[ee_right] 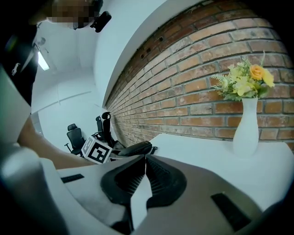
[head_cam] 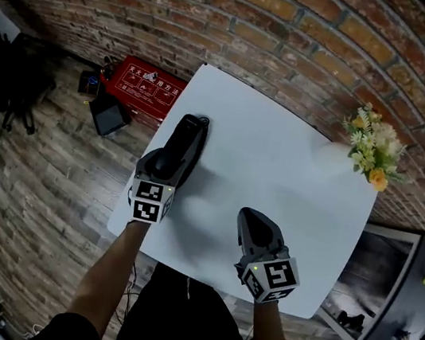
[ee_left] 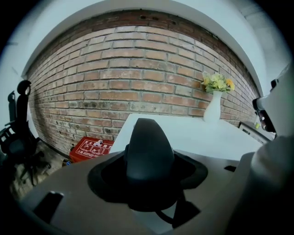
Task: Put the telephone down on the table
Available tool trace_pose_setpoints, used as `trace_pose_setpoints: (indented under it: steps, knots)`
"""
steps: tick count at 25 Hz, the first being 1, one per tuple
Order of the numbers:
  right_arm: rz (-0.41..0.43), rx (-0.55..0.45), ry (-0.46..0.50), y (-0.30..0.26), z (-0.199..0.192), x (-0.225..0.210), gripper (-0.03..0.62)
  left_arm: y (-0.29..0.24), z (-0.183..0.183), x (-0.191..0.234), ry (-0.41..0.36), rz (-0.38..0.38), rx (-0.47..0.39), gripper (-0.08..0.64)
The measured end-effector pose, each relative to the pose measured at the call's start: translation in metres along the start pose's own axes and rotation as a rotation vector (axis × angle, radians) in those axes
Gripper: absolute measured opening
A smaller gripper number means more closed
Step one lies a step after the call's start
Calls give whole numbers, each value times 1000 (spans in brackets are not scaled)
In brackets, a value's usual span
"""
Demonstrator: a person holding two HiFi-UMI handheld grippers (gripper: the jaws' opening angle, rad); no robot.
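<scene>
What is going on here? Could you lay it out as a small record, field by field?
Setting: white table beside a brick wall
Left tool: closed on a black telephone, near the table's left edge
Right tool: jaws together, holding nothing, above the table's near side
Telephone set down: cannot tell whether it touches the table
Also on table: white vase with flowers, far right corner
On floor: red box beyond the table's left edge
</scene>
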State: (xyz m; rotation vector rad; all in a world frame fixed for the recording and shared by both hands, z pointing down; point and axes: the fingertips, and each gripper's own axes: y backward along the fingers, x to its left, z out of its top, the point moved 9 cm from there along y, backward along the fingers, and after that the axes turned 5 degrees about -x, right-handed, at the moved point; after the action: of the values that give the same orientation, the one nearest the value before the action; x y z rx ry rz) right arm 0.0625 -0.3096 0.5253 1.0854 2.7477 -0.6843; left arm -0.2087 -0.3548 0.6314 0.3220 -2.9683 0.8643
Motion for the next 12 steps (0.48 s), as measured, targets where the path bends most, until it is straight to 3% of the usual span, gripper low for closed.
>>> trace_pose_setpoints:
  steps: [12]
  knots:
    - [-16,5,-11,5,-4,-6,23,-14,-12,2,-32,13,123,279]
